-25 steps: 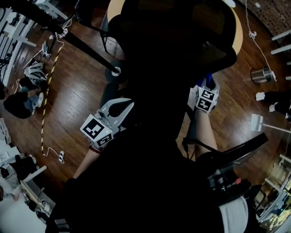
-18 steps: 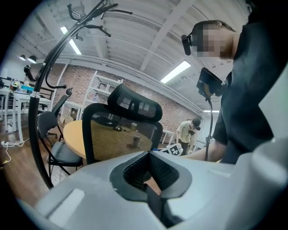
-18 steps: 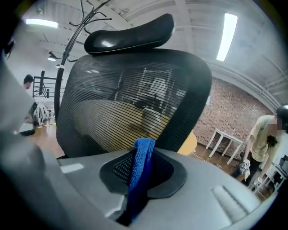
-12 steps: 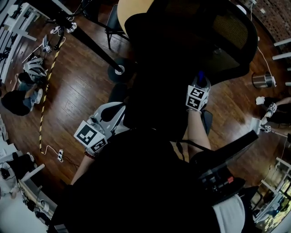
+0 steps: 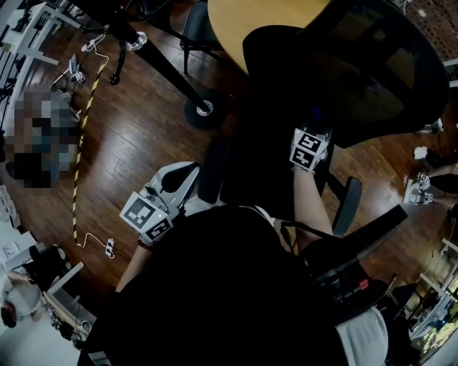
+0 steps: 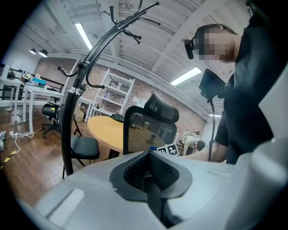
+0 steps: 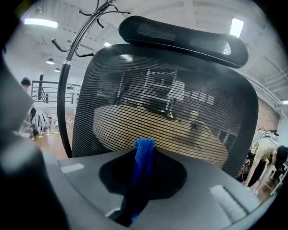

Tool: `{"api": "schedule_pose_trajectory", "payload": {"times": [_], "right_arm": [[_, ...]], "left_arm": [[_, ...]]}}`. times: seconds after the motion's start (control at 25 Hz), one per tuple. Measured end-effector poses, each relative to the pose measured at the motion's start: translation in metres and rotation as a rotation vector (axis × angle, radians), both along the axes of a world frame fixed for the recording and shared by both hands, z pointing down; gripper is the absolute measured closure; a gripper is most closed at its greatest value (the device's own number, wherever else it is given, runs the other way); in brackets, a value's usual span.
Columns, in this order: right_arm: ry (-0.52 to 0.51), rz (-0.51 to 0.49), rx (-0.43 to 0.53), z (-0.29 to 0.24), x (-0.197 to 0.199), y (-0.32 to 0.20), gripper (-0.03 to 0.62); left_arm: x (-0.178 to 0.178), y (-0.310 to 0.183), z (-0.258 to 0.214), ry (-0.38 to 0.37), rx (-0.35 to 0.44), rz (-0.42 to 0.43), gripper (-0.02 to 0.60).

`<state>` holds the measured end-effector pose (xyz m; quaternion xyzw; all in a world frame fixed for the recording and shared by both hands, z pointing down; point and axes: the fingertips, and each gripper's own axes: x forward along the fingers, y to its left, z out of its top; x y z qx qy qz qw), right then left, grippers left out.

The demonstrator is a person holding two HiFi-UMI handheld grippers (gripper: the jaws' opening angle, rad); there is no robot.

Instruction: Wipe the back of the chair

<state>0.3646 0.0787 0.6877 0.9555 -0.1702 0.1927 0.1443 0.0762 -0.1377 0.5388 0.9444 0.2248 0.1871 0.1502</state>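
The black mesh chair back (image 7: 162, 103) with its headrest (image 7: 180, 36) fills the right gripper view, close in front of the jaws. My right gripper (image 7: 144, 150) is shut on a blue cloth (image 7: 143, 166), whose folded edge sticks up between the jaws. In the head view the right gripper (image 5: 315, 123) is held up at the near face of the chair back (image 5: 372, 71). My left gripper (image 5: 190, 169) hangs lower at the left, shut with nothing in it. From the left gripper view (image 6: 148, 157) the chair (image 6: 148, 128) stands a little way off.
A round wooden table (image 5: 286, 18) stands just beyond the chair. A black coat stand (image 6: 76, 90) rises at the left, its base (image 5: 204, 109) on the wood floor. A second black chair (image 6: 83, 146) sits by the table. Chair armrests (image 5: 347, 204) lie near my right arm.
The right gripper with the cloth has moved up and forward to the chair back. The chair back has shifted to the right in the head view. The left gripper has barely moved.
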Motion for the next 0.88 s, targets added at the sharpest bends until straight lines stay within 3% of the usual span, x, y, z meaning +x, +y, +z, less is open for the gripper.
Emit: {"api": "schedule_pose_trajectory", "payload": {"times": [0.12,0.2,0.28,0.36,0.56,0.64,0.88], "right_arm": [[-0.012,-0.068,0.068,-0.002,-0.006,-0.042,0.557],[-0.020,-0.179,0.096,-0.002,-0.015,-0.080,0.557],[-0.026,-0.322,0.078,0.000,-0.028,-0.123,0.557],[-0.031,-0.404,0.043,0.001,-0.038,-0.157,0.557],[-0.020,-0.287,0.074,-0.005,-0.042,-0.170,0.557],[-0.025,-0.292,0.105,-0.001,-0.043,-0.171,0.557],[-0.119,-0.616,0.188,0.004,-0.076,-0.226,0.557]], "left_arm": [[0.005,-0.006,0.003,0.008,0.001,0.075,0.575],[0.006,-0.003,0.001,0.023,0.005,0.130,0.575],[0.007,-0.002,-0.001,0.037,-0.003,0.157,0.575],[0.006,-0.007,-0.005,0.043,-0.012,0.155,0.575],[-0.004,-0.038,-0.010,0.037,-0.024,0.091,0.575],[-0.007,-0.045,-0.001,0.016,-0.016,0.084,0.575],[-0.002,-0.028,0.007,0.002,-0.001,0.124,0.575]]}}
